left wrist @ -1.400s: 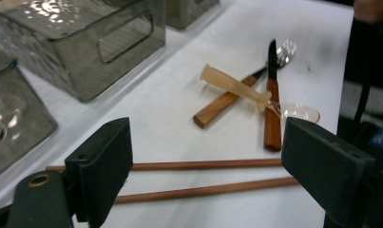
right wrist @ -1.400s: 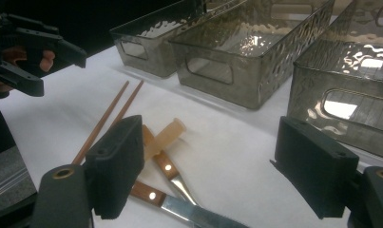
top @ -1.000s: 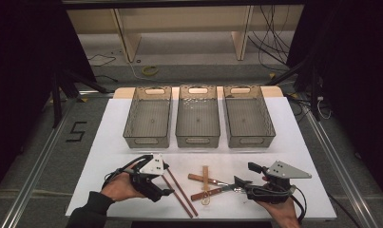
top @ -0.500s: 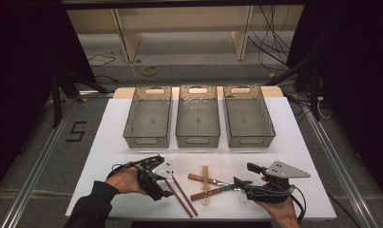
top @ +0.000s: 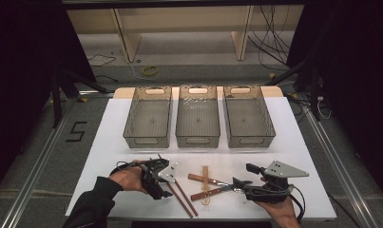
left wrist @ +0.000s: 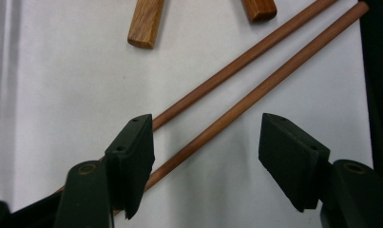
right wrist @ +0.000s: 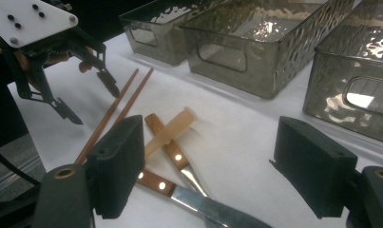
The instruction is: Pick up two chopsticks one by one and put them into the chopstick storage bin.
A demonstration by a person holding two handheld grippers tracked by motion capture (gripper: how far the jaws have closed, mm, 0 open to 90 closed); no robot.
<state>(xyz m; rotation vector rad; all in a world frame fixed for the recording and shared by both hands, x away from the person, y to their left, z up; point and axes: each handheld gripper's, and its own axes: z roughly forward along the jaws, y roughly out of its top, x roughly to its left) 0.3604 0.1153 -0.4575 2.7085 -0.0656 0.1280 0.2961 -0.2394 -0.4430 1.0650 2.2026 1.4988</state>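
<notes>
Currently we record the left gripper (left wrist: 205,142) wide open, astride 2 chopsticks (left wrist: 255,92) lying at lower centre of the high view; the right gripper (right wrist: 213,166) gapes too, gripping nothing, over knives (right wrist: 179,178).

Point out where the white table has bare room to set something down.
Bare: the table left of the three bins, and right of them. Crowded: the front middle, where chopsticks and knives lie between left gripper and right gripper.
</notes>
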